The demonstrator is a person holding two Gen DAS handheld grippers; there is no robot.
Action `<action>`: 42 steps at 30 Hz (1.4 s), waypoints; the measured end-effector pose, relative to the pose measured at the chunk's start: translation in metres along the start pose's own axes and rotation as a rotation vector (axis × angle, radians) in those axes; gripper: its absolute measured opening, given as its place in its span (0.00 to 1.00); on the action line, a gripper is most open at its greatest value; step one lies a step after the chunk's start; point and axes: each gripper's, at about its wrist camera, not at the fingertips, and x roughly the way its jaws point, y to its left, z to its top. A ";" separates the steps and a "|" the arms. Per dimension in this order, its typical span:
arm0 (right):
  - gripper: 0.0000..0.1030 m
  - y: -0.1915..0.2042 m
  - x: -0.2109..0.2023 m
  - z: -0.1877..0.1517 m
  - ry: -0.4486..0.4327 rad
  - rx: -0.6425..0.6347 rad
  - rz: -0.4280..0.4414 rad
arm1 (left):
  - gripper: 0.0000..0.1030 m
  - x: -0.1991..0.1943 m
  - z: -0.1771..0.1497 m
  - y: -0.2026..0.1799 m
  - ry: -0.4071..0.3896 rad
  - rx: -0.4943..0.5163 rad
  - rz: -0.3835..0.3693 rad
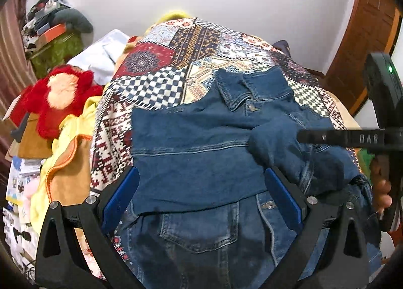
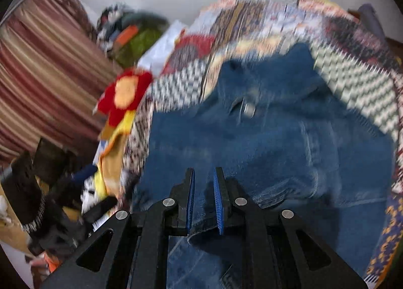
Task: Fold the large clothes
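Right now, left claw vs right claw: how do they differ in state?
1. The left claw stands wide open; the right claw is shut.
2. The left claw holds nothing and hovers over the blue denim jacket; the right claw pinches a fold of that denim.
3. The left wrist view is sharp; the right wrist view is smeared by motion.
Shared: both have black arms with blue pads and point down at the jacket on the patchwork-print bedspread.

The denim jacket (image 1: 191, 148) is looking like coarse, matt blue cloth with pale stitching, lying on a woven patterned bedspread (image 1: 161, 67) beside a fuzzy red plush toy (image 1: 60, 97) at left.
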 end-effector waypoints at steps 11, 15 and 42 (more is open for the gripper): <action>0.12 -0.057 -0.106 -0.006 -0.119 -0.034 -0.214 | 0.98 0.013 0.027 -0.060 -0.002 0.146 -0.033; 0.12 -0.080 -0.135 -0.013 -0.136 -0.070 -0.339 | 0.98 0.036 0.036 -0.105 0.028 0.275 -0.047; 0.28 -0.170 -0.060 -0.077 0.064 0.053 -0.354 | 0.97 0.083 0.028 0.002 0.161 0.095 0.139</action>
